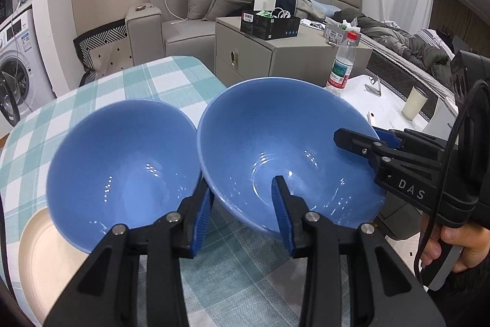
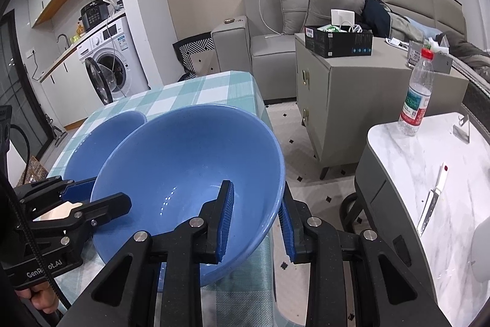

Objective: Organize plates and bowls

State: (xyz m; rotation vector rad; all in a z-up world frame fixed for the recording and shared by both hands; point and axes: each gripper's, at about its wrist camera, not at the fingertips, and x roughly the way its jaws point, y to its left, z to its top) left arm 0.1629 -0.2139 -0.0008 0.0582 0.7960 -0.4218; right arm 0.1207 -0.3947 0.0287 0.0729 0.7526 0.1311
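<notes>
Two blue bowls sit side by side on the checked tablecloth (image 1: 137, 78). The right bowl (image 1: 284, 149) (image 2: 190, 183) is tilted. My left gripper (image 1: 242, 213) (image 2: 92, 195) straddles its near rim, one finger inside and one outside, jaws apart. My right gripper (image 2: 255, 219) (image 1: 364, 140) straddles the same bowl's right rim, jaws also apart. The left bowl (image 1: 122, 170) (image 2: 101, 143) rests partly over a cream plate (image 1: 46, 259).
The table's right edge lies just beside the right bowl. A white marble side table (image 2: 428, 161) to the right holds a water bottle (image 2: 416, 94), a knife (image 2: 428, 204) and a cup (image 1: 413, 103). A grey cabinet (image 2: 352, 88) and sofa stand behind.
</notes>
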